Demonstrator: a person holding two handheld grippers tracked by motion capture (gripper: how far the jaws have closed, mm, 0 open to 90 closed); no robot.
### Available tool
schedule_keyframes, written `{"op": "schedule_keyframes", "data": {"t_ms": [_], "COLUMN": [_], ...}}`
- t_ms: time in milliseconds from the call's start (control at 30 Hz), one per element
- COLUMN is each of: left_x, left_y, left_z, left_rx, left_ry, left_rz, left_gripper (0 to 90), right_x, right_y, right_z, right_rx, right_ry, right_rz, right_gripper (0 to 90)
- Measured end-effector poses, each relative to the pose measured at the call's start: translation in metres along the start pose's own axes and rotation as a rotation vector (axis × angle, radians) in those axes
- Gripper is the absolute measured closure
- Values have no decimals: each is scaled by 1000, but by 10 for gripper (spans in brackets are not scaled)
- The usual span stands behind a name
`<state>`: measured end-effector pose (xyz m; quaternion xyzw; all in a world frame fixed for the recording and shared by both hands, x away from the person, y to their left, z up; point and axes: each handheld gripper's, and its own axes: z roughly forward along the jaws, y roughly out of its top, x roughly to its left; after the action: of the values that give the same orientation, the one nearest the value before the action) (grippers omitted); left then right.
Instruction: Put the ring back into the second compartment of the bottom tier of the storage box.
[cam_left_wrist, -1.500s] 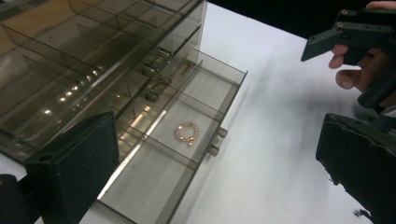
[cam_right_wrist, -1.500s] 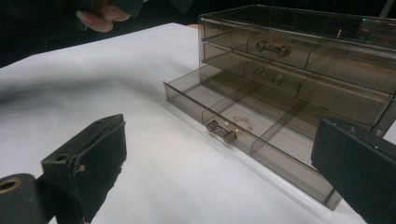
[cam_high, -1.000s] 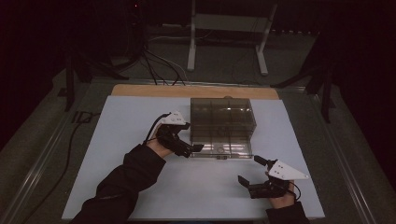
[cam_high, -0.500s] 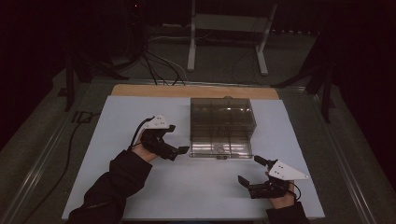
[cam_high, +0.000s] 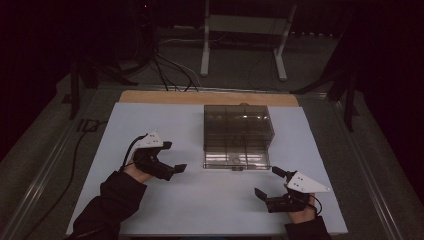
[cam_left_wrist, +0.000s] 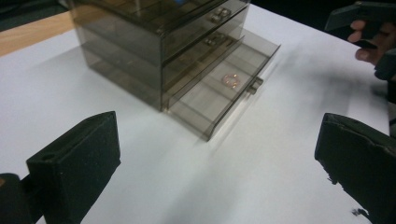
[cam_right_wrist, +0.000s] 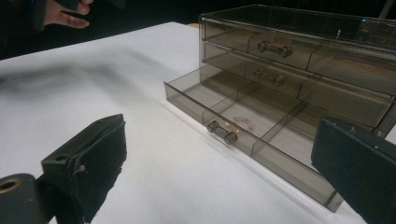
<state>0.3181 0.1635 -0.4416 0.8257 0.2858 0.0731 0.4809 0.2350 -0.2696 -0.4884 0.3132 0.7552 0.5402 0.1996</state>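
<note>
White bench top (cam_high: 200, 200) carries both claws nearest the person: the right claw (cam_high: 265, 187) at near right and the left claw (cam_high: 176, 157) at near left, each with jaws spread wide and holding nothing. Farther back at centre stands the smoky translucent plastic drawer chest (cam_high: 237, 125), its long axis running left to right and its drawer fronts facing the near edge. Its bottom drawer (cam_right_wrist: 243, 116) is pulled out toward the person, with a small pinkish ring (cam_right_wrist: 242, 120) lying in the middle compartment. Likely risks: a one-sided push on the small knob (cam_right_wrist: 222, 132) could skew and jam the drawer, or slide the light chest away.
</note>
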Motion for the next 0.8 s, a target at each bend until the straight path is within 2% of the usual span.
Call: {"op": "schedule_keyframes", "data": {"t_ms": [267, 367, 533, 600, 800], "left_x": [2, 3, 4, 6, 5], "left_y": [-24, -33, -46, -54, -66], "left_z": [-12, -19, -30, -37, -48], "left_rx": [1, -18, -50, -68, -86], "left_ry": [15, 17, 55, 51, 58], "left_rz": [-32, -48, -69, -94, -111], "left_gripper": [12, 12, 12, 12, 12], "right_x": [0, 0, 0, 0, 0], "right_y": [0, 0, 0, 0, 0], "right_z": [0, 0, 1, 0, 1], "right_rx": [-1, -1, 2, 2, 3], "right_ry": [0, 0, 2, 2, 2], "right_rz": [2, 1, 1, 1, 3], "right_gripper": [31, 31, 31, 31, 31]}}
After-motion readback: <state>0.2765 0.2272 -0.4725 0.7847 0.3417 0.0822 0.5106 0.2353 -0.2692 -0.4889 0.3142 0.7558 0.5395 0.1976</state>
